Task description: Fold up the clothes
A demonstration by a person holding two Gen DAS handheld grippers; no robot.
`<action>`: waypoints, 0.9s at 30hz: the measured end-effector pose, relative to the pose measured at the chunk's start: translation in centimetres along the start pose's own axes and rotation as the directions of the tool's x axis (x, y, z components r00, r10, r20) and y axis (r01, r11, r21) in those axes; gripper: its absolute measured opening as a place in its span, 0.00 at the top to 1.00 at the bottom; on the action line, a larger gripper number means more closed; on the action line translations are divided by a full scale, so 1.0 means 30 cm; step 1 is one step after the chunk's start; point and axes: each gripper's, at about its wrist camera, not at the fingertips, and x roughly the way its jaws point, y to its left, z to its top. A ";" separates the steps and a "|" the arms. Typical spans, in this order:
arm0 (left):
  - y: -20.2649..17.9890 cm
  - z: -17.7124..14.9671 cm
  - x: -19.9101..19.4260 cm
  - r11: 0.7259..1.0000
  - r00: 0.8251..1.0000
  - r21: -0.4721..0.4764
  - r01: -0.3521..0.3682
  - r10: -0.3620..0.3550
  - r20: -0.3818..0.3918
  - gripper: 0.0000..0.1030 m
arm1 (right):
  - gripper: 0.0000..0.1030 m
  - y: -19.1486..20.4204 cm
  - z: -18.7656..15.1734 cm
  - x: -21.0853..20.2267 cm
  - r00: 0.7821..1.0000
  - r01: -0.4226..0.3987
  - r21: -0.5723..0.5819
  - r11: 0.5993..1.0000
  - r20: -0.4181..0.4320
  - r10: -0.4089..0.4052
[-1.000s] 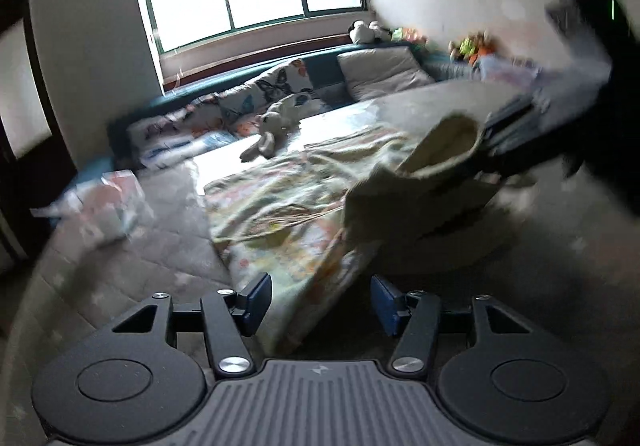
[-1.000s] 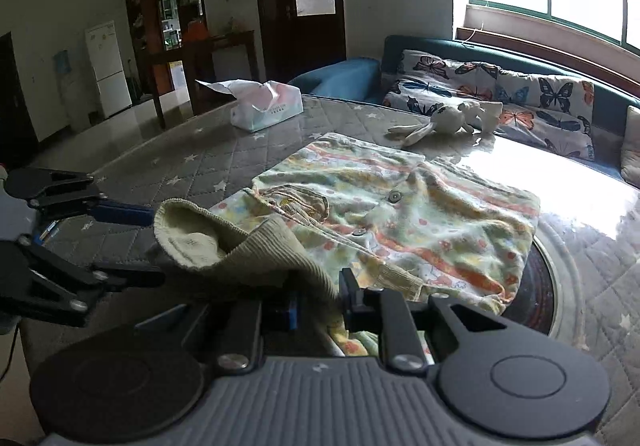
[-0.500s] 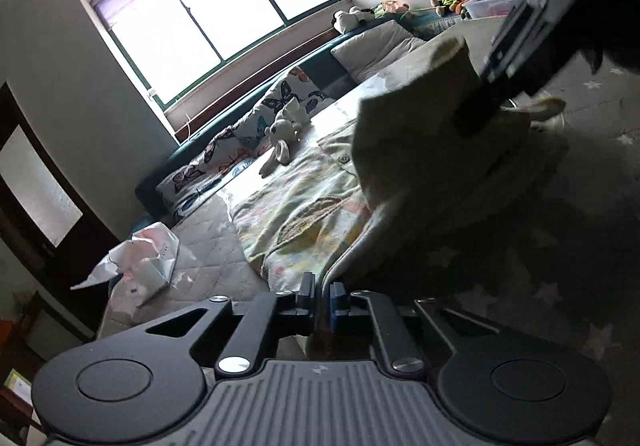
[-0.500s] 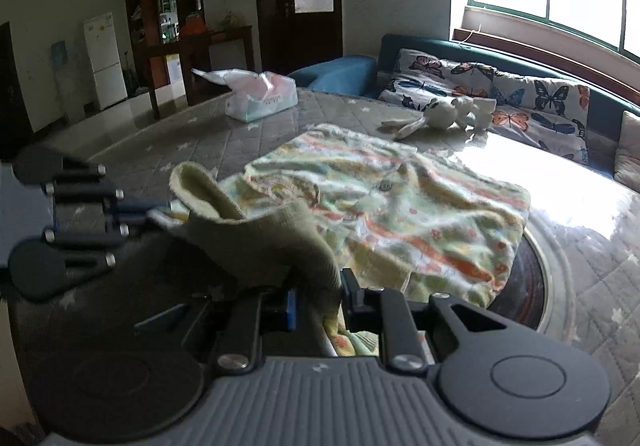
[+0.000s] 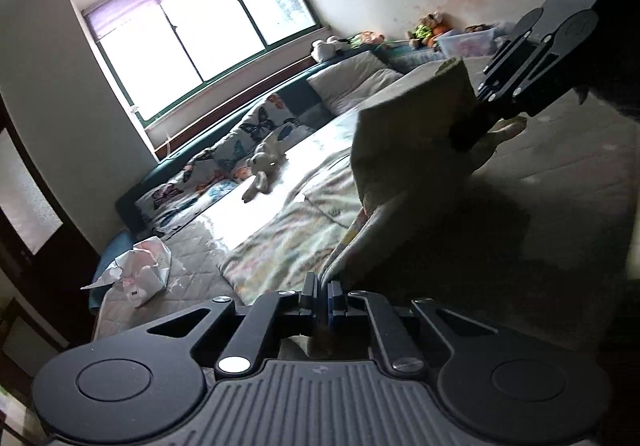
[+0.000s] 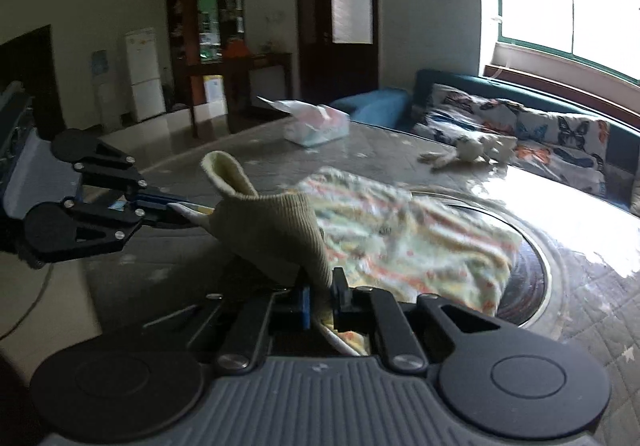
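The quilted table (image 6: 580, 286) carries the garment (image 6: 400, 246), a floral printed top with beige ribbed trim, its long axis running from the near edge toward the window. Most of the print is motion-blurred in the right wrist view. The left gripper (image 5: 322, 300) pinches its hem, jaws nearly closed; the right gripper (image 6: 320, 296) clamps the ribbed cuff, lifted off the table.

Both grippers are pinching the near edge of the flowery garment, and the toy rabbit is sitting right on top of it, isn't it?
Not quite. The toy rabbit lies apart from the garment, on the bare table beyond it, as the right wrist view shows. The left gripper and right gripper do pinch its edge.
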 end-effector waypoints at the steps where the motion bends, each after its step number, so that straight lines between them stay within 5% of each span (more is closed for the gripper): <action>1: -0.001 0.000 -0.039 1.000 1.000 -0.010 0.016 -0.016 0.005 0.95 | 0.92 0.022 0.001 -0.032 1.000 -0.008 -0.015 1.000 0.006 0.008; 5: 0.012 0.005 -0.109 0.997 0.999 -0.061 0.047 -0.047 0.006 0.95 | 0.92 0.070 0.017 -0.099 0.999 -0.042 -0.057 0.998 0.008 0.043; 13: 0.113 0.057 0.001 0.990 1.000 -0.139 0.026 -0.024 0.018 0.95 | 0.92 0.001 0.133 -0.006 1.000 -0.003 -0.080 0.997 -0.002 0.003; 21: 0.283 0.123 0.255 0.972 0.998 -0.234 -0.012 -0.005 -0.069 0.95 | 0.92 -0.147 0.311 0.235 0.998 0.037 -0.105 0.994 -0.056 -0.043; 27: 0.389 0.105 0.505 0.942 0.984 -0.335 -0.024 -0.038 -0.177 0.95 | 0.91 -0.257 0.338 0.467 0.990 0.076 -0.043 0.996 -0.119 -0.080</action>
